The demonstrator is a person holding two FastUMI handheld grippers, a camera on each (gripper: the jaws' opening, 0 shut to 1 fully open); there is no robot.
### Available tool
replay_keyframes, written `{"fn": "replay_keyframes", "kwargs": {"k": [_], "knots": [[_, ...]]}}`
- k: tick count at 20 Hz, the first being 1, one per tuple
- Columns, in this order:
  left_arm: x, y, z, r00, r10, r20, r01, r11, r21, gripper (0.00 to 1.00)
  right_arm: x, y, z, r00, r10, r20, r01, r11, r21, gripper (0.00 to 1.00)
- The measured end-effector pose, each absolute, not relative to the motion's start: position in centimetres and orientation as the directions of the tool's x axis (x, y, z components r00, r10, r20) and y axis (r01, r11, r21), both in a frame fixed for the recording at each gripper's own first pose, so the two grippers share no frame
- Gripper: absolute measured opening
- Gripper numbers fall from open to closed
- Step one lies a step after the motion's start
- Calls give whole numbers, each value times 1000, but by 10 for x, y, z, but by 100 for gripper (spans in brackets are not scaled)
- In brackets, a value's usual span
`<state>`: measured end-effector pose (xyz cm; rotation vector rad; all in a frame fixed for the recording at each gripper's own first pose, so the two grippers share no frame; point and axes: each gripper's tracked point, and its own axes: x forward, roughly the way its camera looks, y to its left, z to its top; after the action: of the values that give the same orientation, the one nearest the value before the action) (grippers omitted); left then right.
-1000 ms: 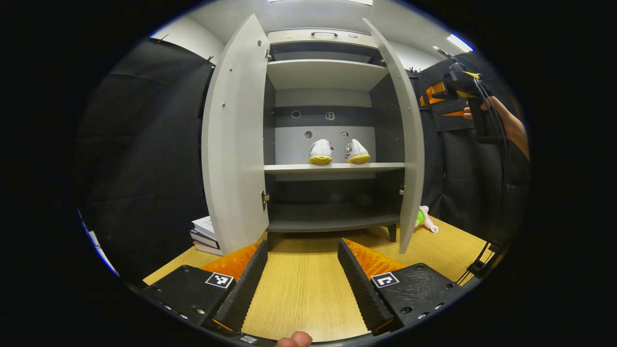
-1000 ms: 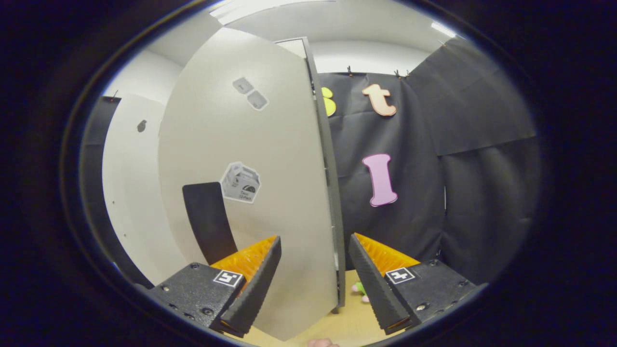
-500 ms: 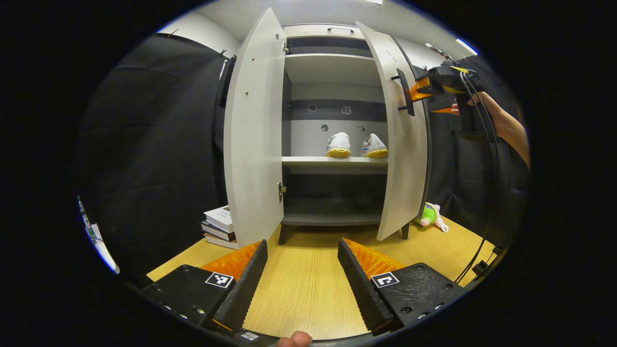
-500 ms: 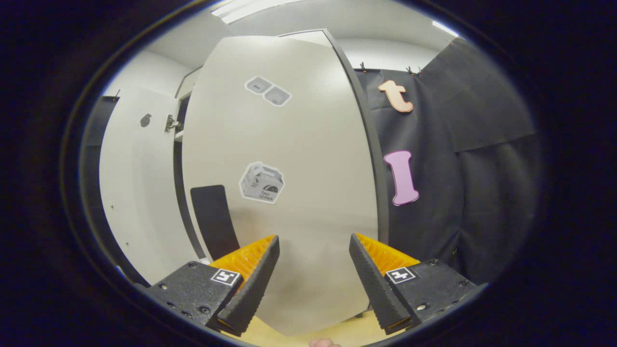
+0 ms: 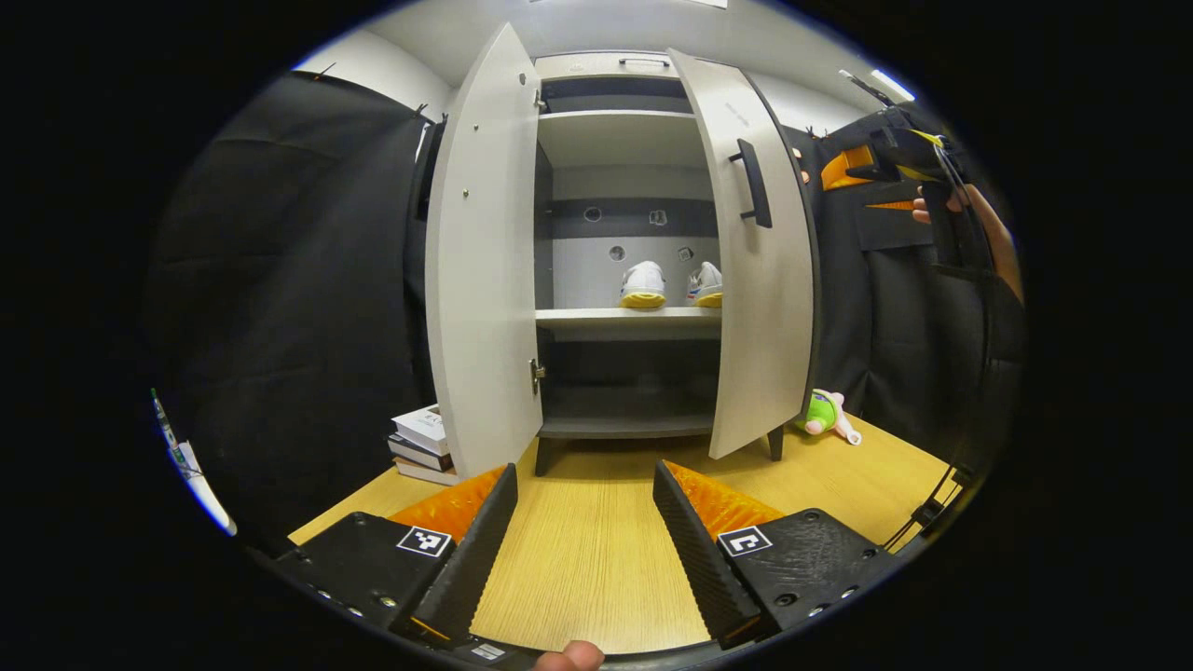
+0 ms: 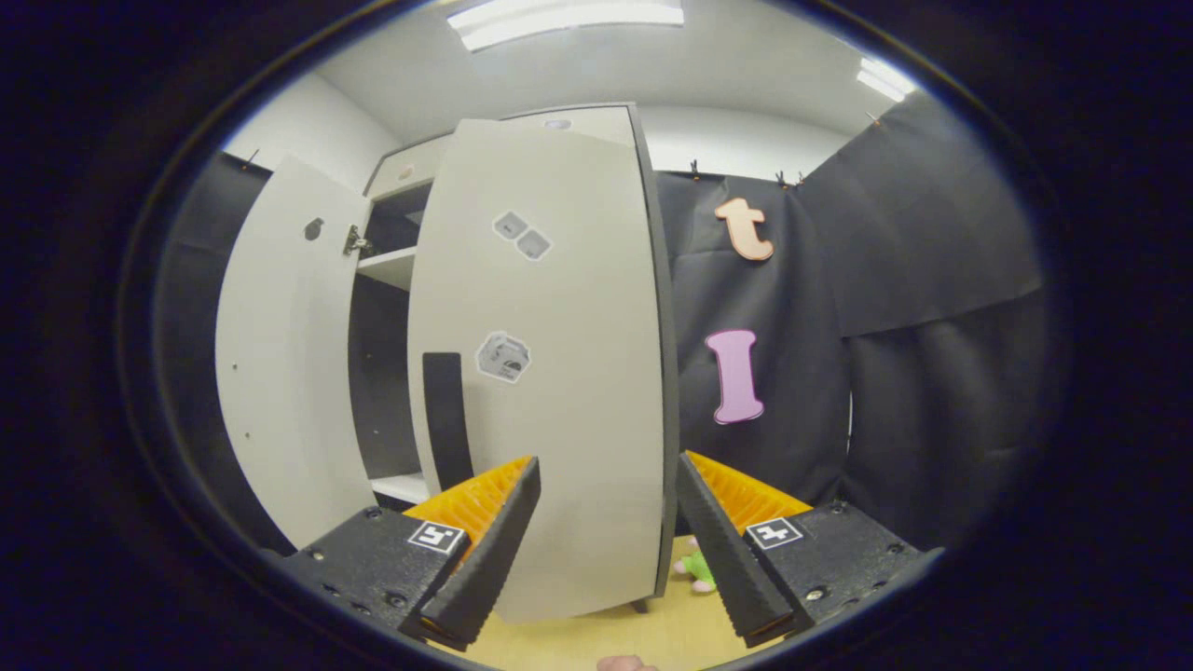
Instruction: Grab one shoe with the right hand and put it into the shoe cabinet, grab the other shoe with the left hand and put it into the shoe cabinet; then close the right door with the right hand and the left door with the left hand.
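The grey shoe cabinet stands on the wooden surface. Two white shoes with yellow soles, the left shoe and the right shoe, sit side by side on its middle shelf. The left door stands wide open. The right door, with a black handle, is swung partway in and hides part of the right shoe. My left gripper is open, low in front of the cabinet. My right gripper is open, facing the right door's outer face, apart from it. A hand holds the right gripper beside that door.
A stack of books lies left of the cabinet's foot. A green and pink plush toy lies on the right, behind the right door. Black cloth walls close in both sides. Light wooden floor stretches before the cabinet.
The right door has swung further toward shut. The right gripper, which was against the door near its handle, has drawn back to the right. The left gripper has shifted only slightly.
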<state>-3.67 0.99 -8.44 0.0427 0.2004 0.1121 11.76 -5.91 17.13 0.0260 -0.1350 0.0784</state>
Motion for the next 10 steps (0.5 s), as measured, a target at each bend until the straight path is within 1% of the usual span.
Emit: {"fn": "replay_keyframes", "kwargs": {"k": [2,6,10], "knots": [[-37,4,-84,975,102,-196,-92,994,60,88,99,-55,153,988,80,133,-83,996,13,94],[-38,-7,-84,978,69,-196,-58,996,65,88,73,-58,118,990,21,137,-16,999,-37,95],[-39,-18,-83,980,42,-195,-29,997,68,88,51,-44,81,993,23,116,-15,998,-68,95]]}}
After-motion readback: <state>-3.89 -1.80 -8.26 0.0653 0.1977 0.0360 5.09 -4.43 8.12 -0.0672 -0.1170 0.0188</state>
